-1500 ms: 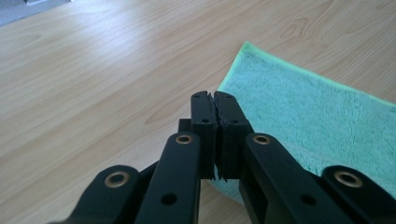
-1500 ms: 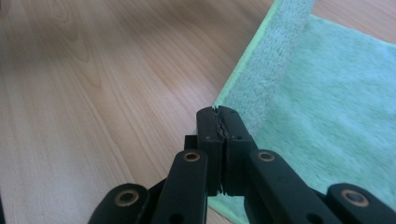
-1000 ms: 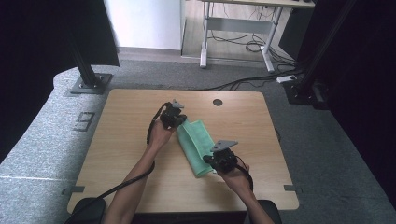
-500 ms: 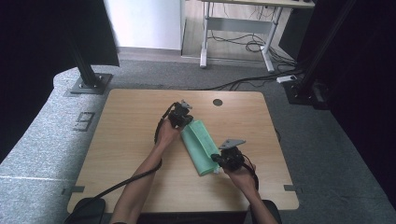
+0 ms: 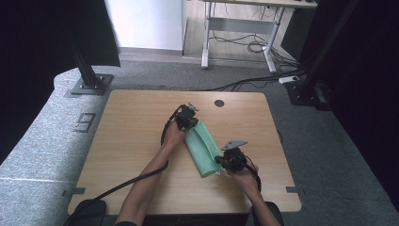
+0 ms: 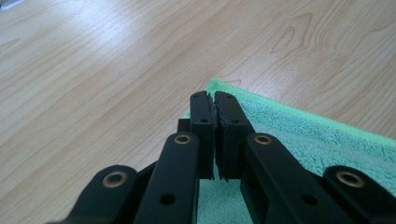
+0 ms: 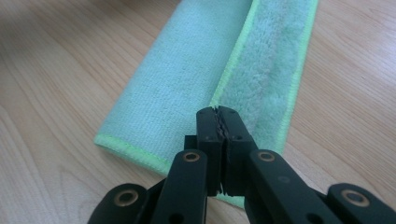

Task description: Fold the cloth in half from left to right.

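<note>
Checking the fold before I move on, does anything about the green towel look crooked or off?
Slightly. The green towel lies slantwise on the table, and its upper layer stops short, leaving a fluffy strip uncovered along one long edge.

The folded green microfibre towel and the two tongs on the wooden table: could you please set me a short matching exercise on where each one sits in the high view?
Things:
1. left tongs
2. right tongs
3. folded green microfibre towel
4. round dark hole in the light wooden tabletop

Places:
A. near the table's far edge, apart from the cloth
B. at the towel's near end, jaws closed
C. lying slantwise between the two hands
D. at the towel's far end, jaws closed

Pairs: 1-D, 2-B, 3-C, 4-A
</note>
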`<state>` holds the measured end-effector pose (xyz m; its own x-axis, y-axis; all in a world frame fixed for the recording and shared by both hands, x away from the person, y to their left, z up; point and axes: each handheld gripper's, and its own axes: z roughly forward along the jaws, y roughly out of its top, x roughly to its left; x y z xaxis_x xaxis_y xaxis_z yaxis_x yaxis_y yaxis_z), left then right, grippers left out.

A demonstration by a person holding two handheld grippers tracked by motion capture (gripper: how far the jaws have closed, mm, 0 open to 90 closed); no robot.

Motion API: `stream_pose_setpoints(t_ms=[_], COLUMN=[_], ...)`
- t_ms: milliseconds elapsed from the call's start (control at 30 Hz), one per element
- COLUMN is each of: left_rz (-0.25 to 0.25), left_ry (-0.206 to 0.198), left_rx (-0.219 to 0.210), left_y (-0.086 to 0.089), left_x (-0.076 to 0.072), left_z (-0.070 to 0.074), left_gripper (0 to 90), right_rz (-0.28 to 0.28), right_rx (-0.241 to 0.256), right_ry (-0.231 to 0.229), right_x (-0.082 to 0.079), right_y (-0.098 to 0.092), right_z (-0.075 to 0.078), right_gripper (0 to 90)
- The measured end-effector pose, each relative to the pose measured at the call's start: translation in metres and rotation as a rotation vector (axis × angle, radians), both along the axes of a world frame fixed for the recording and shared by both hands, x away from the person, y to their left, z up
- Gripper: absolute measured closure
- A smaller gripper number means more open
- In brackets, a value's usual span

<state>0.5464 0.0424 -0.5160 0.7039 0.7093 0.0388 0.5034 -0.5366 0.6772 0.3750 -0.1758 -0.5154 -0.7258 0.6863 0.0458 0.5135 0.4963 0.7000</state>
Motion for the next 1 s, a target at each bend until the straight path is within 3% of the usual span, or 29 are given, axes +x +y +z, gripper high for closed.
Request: stream_pose_setpoints(t_ms=[100, 133, 233, 533, 700, 767, 867, 1000], left_rz=[-0.002, 0.001, 0.000, 0.028, 0.027, 0.022, 0.007, 0.014], left_ry=[0.005, 0.012, 0.017, -0.014, -0.037, -0.037, -0.040, -0.033], left_rx=[-0.010, -0.035, -0.059, -0.114, -0.108, -0.098, -0.050, -0.031], left_y=[0.000, 0.000, 0.000, 0.003, 0.005, 0.005, 0.009, 0.018], left_x=[0.001, 0.002, 0.003, 0.003, 0.001, -0.001, -0.007, -0.013], left_z=[-0.001, -0.002, -0.001, 0.012, 0.019, 0.019, 0.016, 0.010], left_gripper=[82.7, 80.0, 70.2, 46.9, 39.6, 38.4, 36.5, 35.5], right_rz=[-0.006, -0.010, -0.014, -0.041, -0.053, -0.070, -0.092, -0.114], right_rx=[0.001, 0.002, 0.003, 0.011, 0.014, 0.009, 0.008, -0.003], right_ry=[0.001, 0.002, 0.000, -0.018, -0.031, -0.049, -0.063, -0.056], right_x=[0.001, 0.002, 0.002, 0.003, 0.003, 0.004, 0.006, 0.010], right_y=[-0.001, -0.003, -0.004, -0.013, -0.017, -0.020, -0.025, -0.029], right_z=[-0.001, -0.001, -0.001, 0.002, 0.005, 0.006, 0.007, 0.003], right_gripper=[87.1, 86.9, 86.8, 83.0, 79.4, 73.2, 66.9, 58.8])
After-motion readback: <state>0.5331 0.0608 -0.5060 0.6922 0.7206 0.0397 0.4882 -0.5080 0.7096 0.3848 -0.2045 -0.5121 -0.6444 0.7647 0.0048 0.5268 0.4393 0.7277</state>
